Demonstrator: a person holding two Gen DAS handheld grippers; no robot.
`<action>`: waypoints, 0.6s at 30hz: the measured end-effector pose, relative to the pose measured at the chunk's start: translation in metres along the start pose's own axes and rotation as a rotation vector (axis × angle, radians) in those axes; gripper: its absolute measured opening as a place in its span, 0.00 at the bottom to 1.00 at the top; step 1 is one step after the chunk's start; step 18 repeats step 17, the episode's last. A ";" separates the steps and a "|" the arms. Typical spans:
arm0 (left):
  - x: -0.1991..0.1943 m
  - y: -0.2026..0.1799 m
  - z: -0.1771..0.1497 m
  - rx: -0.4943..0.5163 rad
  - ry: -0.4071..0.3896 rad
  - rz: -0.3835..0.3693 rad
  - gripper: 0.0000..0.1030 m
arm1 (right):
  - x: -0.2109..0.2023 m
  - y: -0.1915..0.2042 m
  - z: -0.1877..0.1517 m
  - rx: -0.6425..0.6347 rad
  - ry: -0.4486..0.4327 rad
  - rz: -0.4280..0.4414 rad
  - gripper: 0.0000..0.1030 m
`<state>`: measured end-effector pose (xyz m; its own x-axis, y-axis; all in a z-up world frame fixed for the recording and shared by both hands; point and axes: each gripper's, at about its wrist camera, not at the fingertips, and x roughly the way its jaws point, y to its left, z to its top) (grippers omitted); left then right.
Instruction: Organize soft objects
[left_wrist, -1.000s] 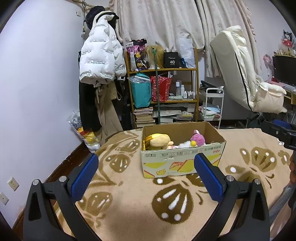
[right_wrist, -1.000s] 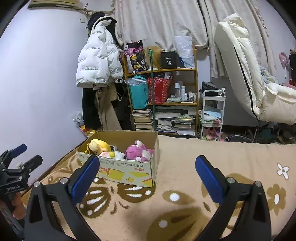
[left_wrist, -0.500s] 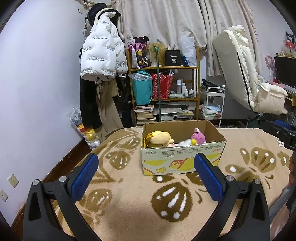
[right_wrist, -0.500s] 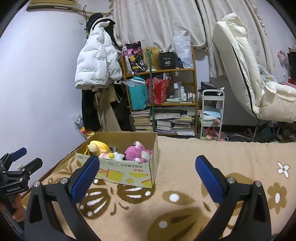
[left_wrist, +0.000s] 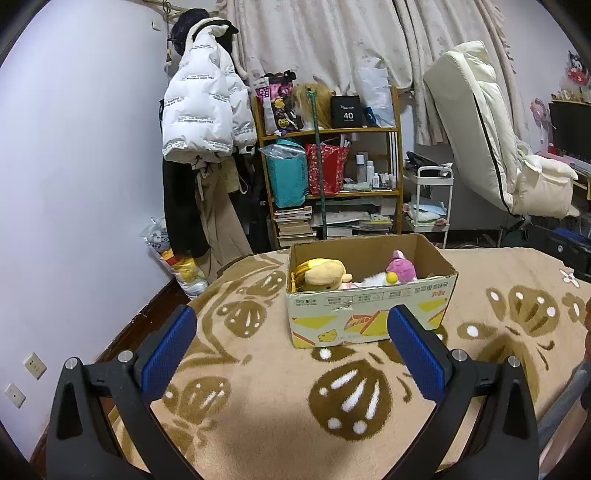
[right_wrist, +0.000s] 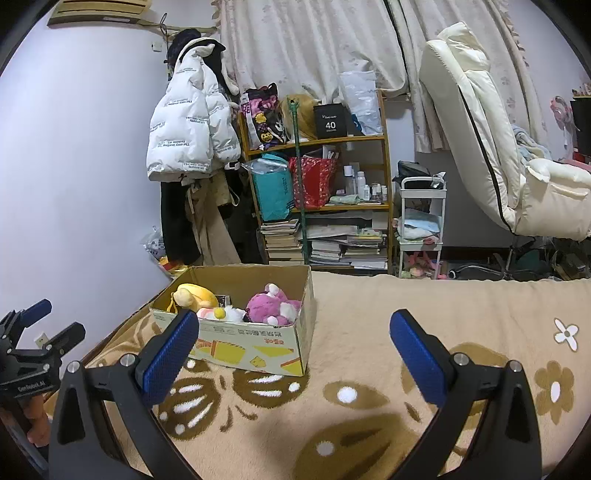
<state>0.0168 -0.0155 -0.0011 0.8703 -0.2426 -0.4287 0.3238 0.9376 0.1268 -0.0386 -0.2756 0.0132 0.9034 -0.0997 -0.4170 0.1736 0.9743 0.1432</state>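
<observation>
An open cardboard box stands on the beige patterned blanket. Inside lie a yellow plush, a pink plush and a small white plush. The box also shows in the right wrist view, with the yellow plush, the pink plush and the white plush. My left gripper is open and empty, short of the box. My right gripper is open and empty, to the right of the box. The left gripper shows at the right wrist view's left edge.
A cluttered wooden shelf and hanging coats stand behind the bed. A white cart and a cream reclining chair are at the right. The wall runs along the left.
Both grippers have risen and drawn back slightly, so the box sits a little lower in the views. Jaws stay open. The toys have not moved.
</observation>
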 end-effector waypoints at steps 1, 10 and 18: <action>0.000 0.000 0.000 0.000 -0.001 -0.006 0.99 | 0.000 0.000 0.001 0.002 0.000 -0.002 1.00; -0.001 -0.001 0.000 0.003 0.001 -0.011 0.99 | 0.000 0.000 0.001 0.001 -0.001 -0.002 1.00; 0.001 -0.001 0.000 0.005 0.005 -0.013 0.99 | 0.000 -0.001 0.003 0.010 0.001 -0.006 1.00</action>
